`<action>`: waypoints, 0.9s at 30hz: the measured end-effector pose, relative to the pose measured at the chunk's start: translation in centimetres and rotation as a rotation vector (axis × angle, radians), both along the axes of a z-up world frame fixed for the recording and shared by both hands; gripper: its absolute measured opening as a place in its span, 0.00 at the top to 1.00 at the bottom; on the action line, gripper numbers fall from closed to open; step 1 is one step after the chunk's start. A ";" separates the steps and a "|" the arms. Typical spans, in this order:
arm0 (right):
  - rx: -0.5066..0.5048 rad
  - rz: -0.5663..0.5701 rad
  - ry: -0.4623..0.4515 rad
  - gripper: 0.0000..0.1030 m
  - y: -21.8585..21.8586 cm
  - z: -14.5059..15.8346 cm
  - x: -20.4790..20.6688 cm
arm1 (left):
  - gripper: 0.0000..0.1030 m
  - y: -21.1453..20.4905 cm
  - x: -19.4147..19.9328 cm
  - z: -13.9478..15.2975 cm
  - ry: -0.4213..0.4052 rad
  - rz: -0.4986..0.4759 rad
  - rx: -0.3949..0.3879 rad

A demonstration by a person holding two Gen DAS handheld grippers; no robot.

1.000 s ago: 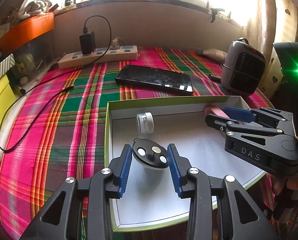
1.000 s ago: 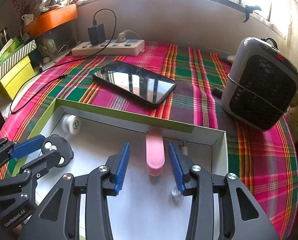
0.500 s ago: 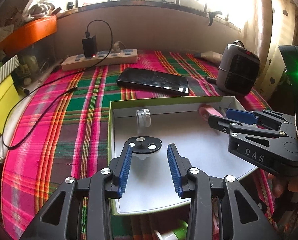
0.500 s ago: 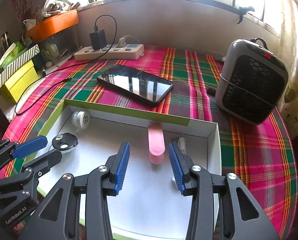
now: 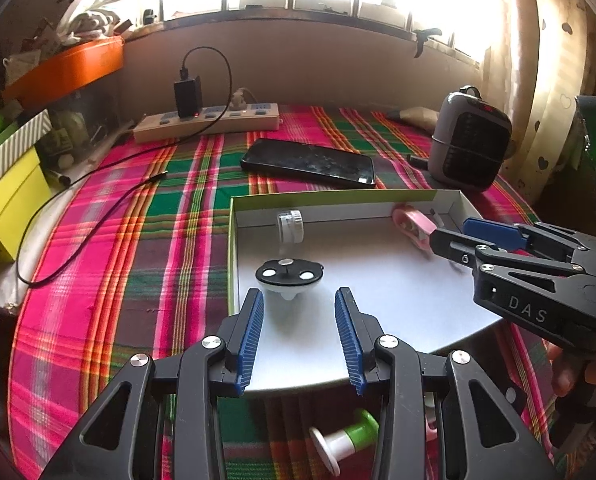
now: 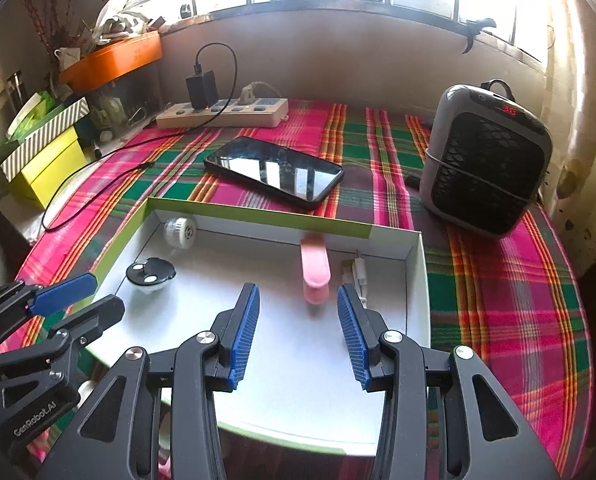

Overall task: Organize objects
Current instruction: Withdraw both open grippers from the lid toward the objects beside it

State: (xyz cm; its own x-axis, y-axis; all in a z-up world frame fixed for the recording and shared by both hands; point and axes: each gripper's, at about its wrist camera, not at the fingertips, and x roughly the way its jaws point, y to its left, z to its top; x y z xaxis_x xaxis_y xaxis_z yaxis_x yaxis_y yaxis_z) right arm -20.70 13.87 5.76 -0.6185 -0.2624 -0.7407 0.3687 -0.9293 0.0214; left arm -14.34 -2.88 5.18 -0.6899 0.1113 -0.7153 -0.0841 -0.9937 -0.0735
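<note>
Left gripper [image 5: 298, 330]: jaws apart, empty; black disc [image 5: 289, 274] at 12 o'clock, beyond the tips
Right gripper [image 6: 298, 330]: parted, empty; pink clip [image 6: 315, 270] ahead
Box [image 5: 338, 197]: four items inside
Outstanding: green-white piece [image 5: 344, 442] outside, 6 o'clock

Each wrist camera sat just behind its own gripper, looking forward and steeply down at the white tray [image 5: 378, 292] from close range. The left view looked from the tray's left, the right view from its right. Both shared the tray, the phone [image 6: 274, 170] and the window wall.
</note>
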 end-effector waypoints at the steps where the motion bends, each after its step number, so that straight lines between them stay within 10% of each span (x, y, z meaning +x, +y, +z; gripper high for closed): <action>1: -0.005 -0.003 0.001 0.59 0.1 0.1 0.2 | 0.66 0.0 0.2 0.1 0.002 0.000 0.001; 27: -0.050 -0.037 0.036 0.59 2.9 1.2 6.3 | 0.66 -1.2 4.9 0.8 0.024 -0.002 0.024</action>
